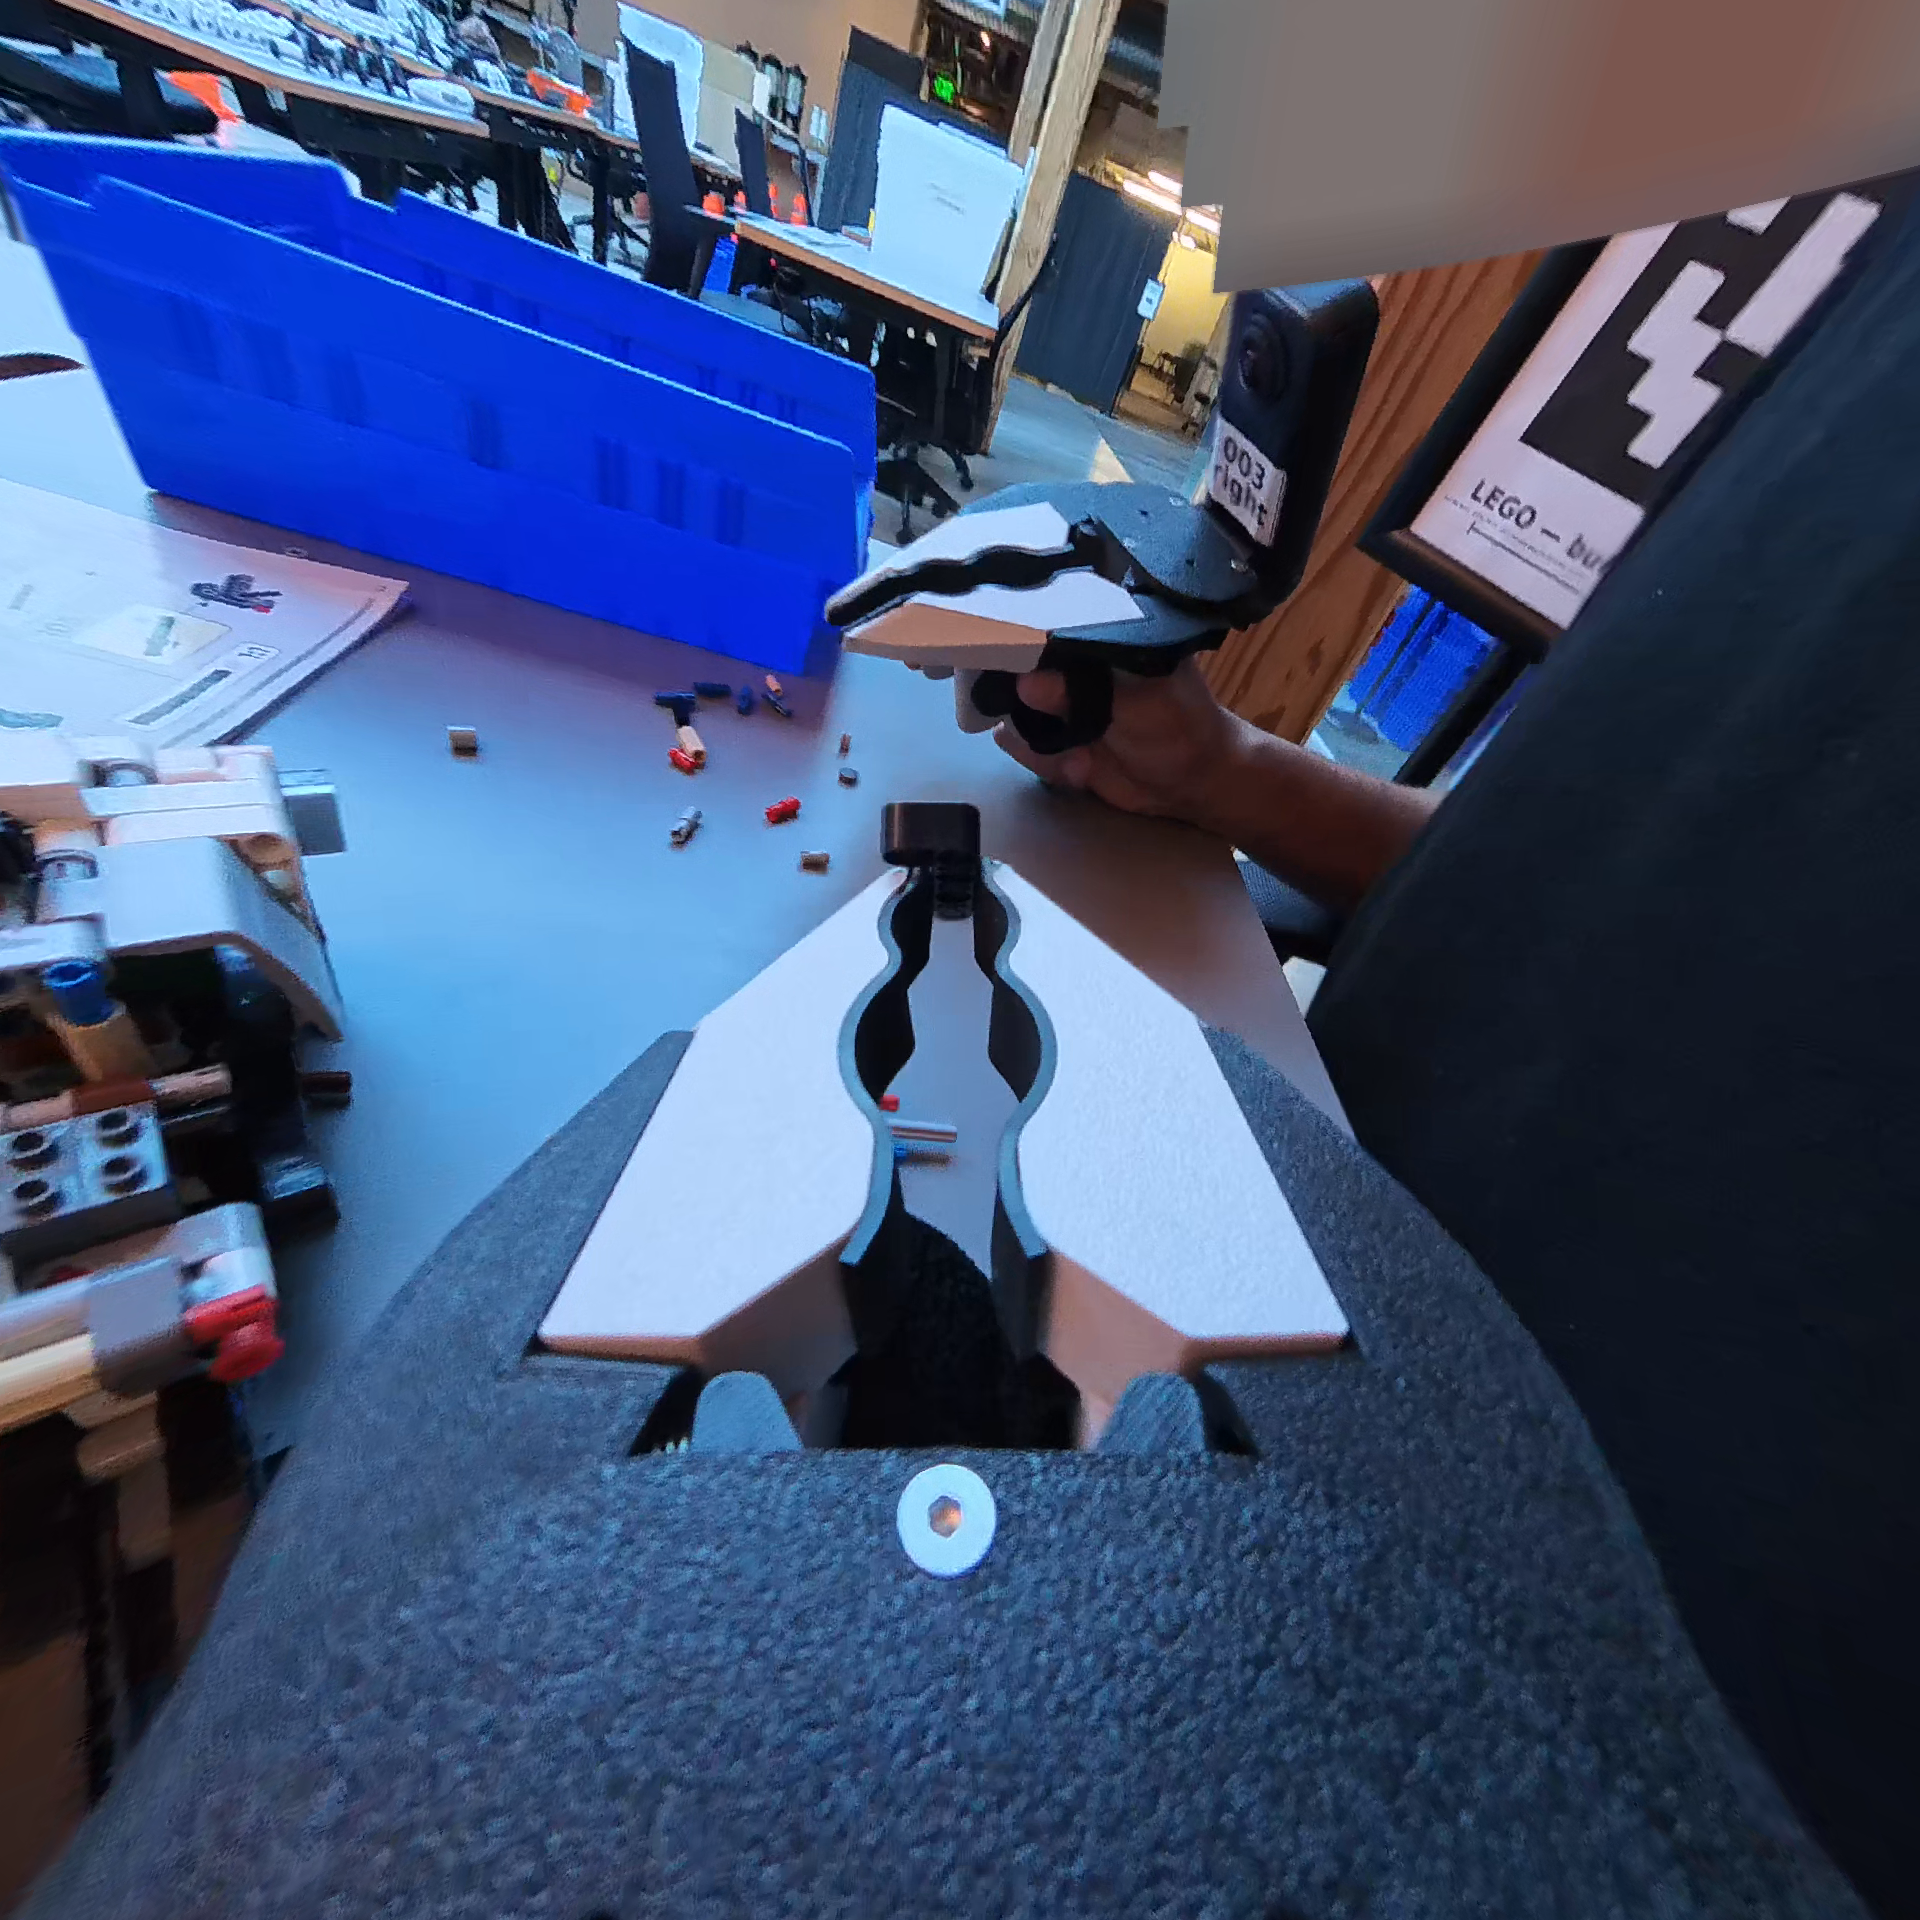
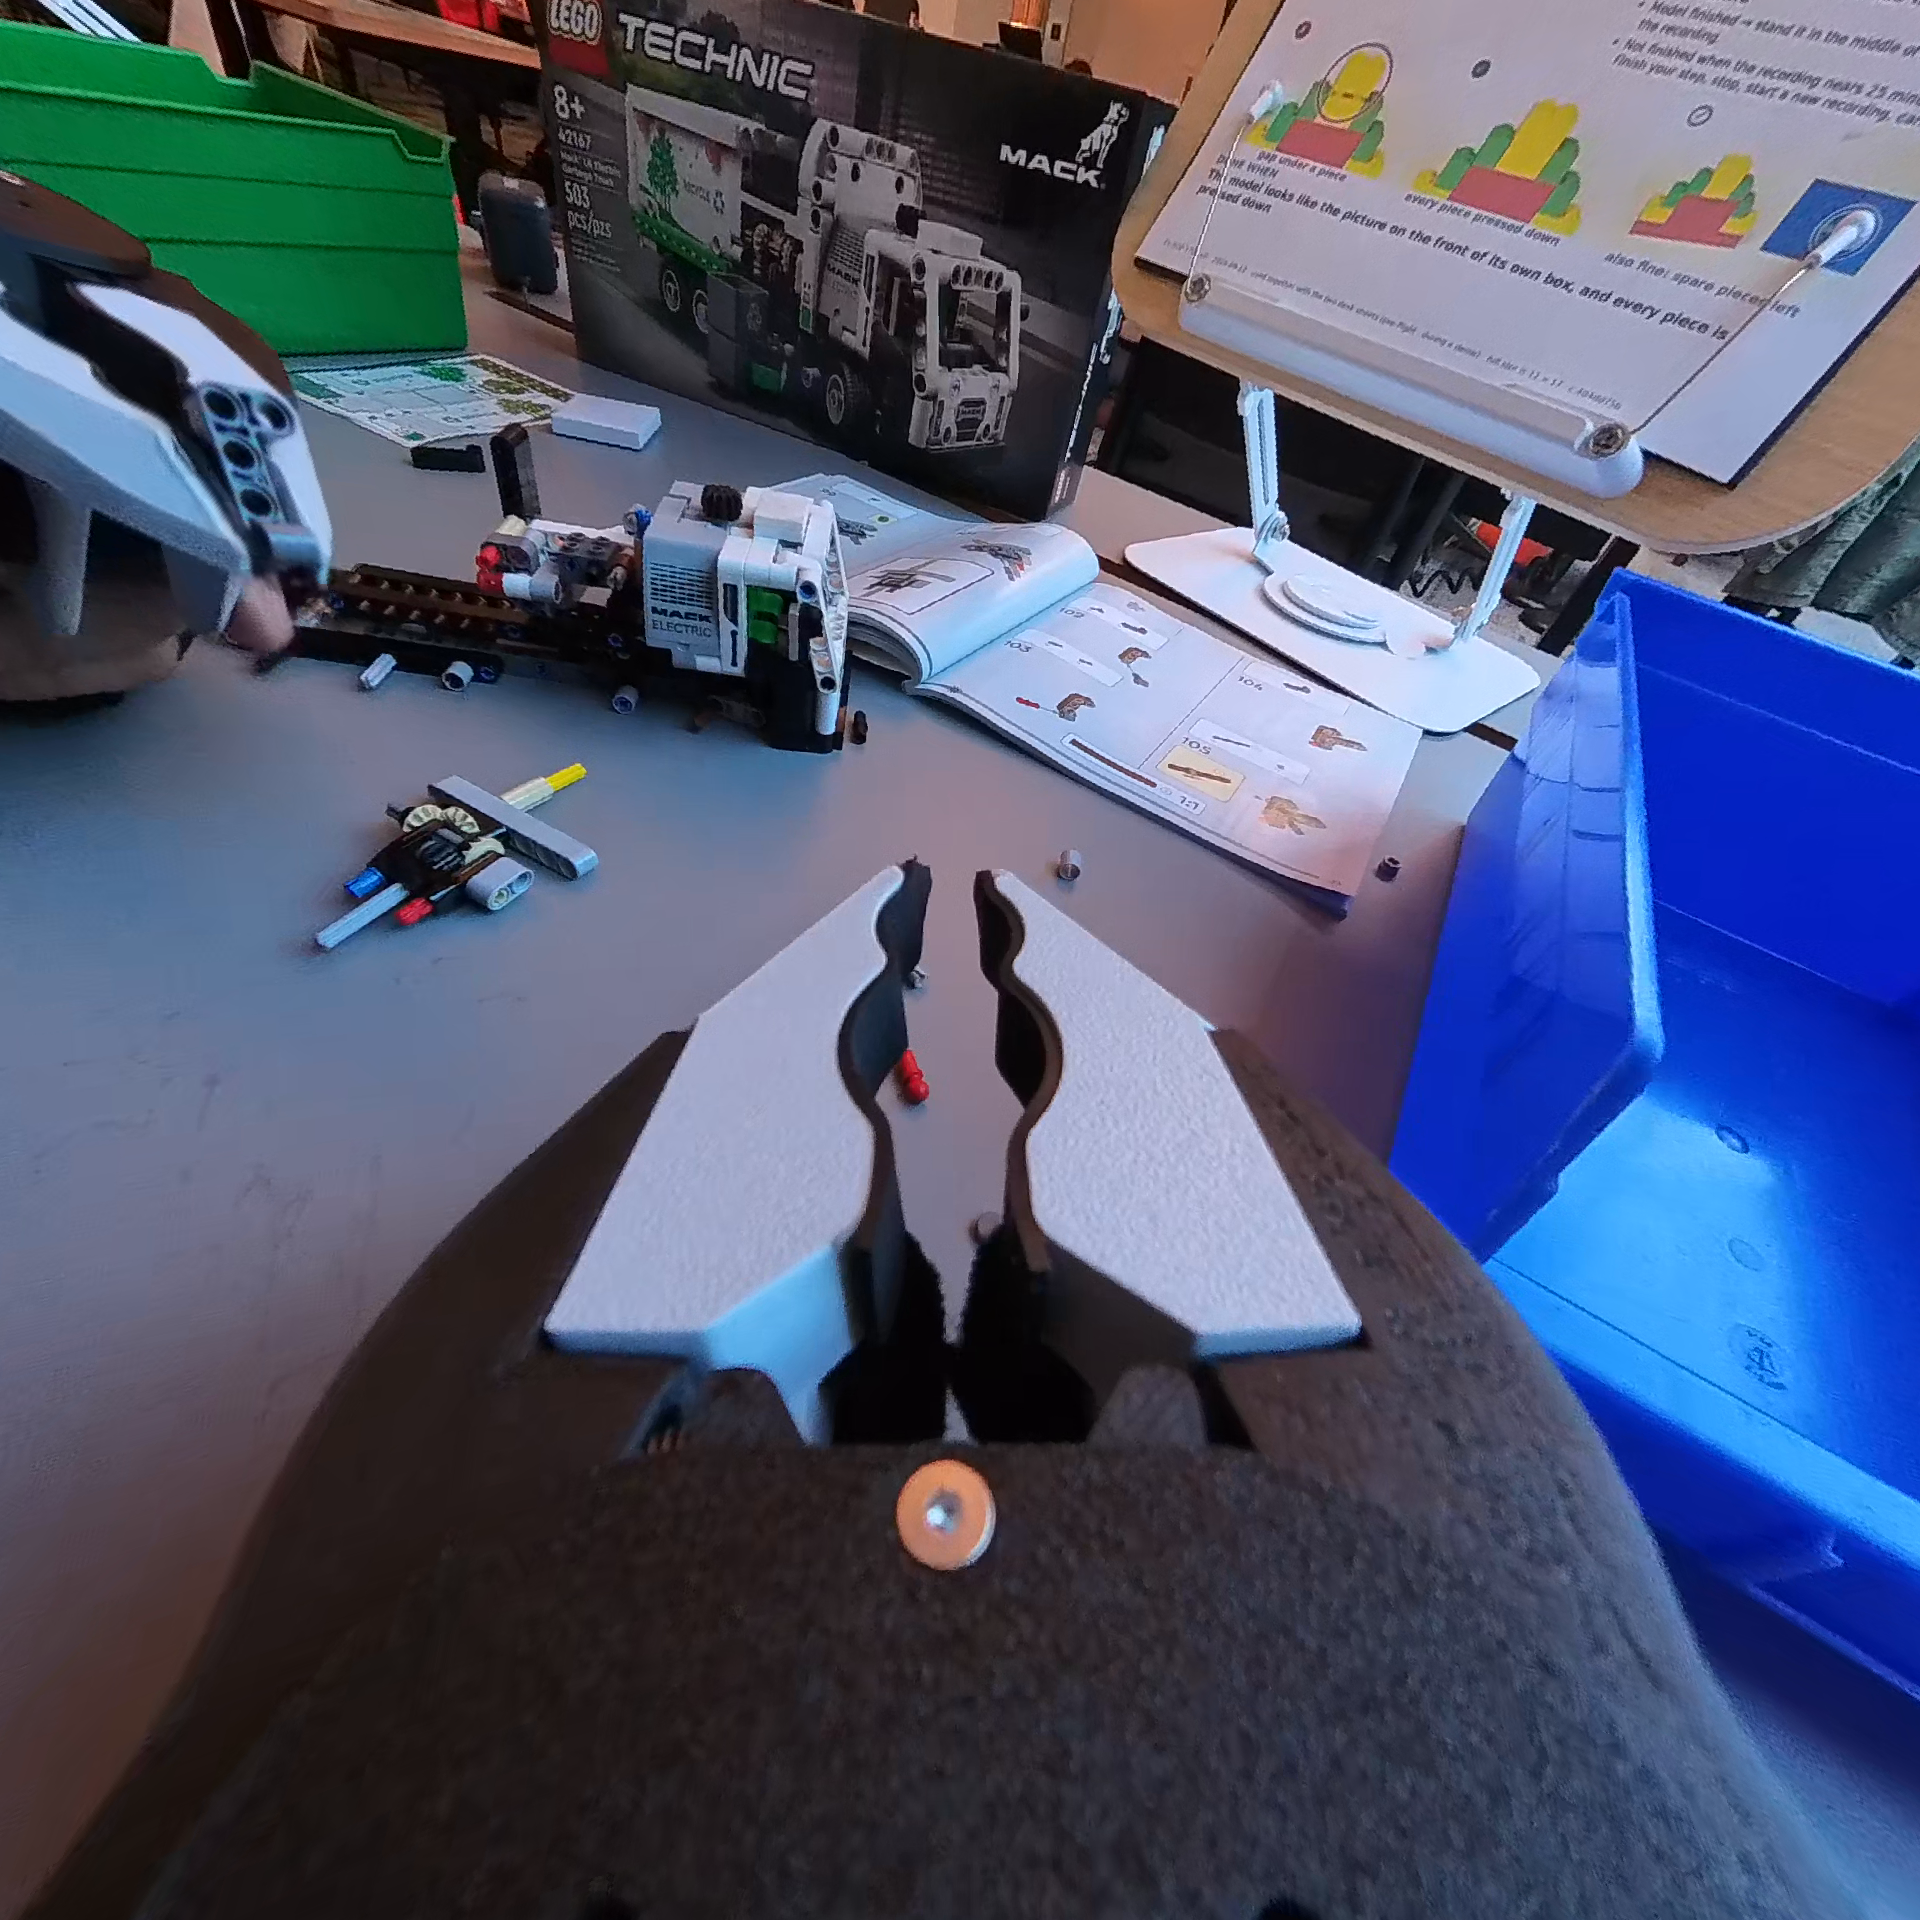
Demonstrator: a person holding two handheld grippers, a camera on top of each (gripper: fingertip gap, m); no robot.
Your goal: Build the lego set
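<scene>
My left gripper (image 1: 948, 873) is shut on a dark grey beam with holes (image 2: 244, 447), seen end-on in the left wrist view (image 1: 930, 831). In the right wrist view it (image 2: 275, 566) hovers at the rear end of the black chassis (image 2: 447, 613) of the partly built white truck (image 2: 727, 592). The truck also shows at the left edge of the left wrist view (image 1: 156, 987). My right gripper (image 2: 951, 878) is empty, its jaws a little apart, low over the grey table (image 2: 208, 1143). A red pin (image 2: 912, 1075) lies under it. A small sub-assembly (image 2: 457, 852) lies left of it.
An open instruction booklet (image 2: 1122, 707) lies right of the truck, with the set's box (image 2: 831, 260) behind. A blue bin (image 2: 1714, 1039) stands at the right, a green bin (image 2: 229, 197) at the back left. Loose pins (image 1: 727, 727) are scattered on the table. A sheet stand (image 2: 1351, 623) stands behind the booklet.
</scene>
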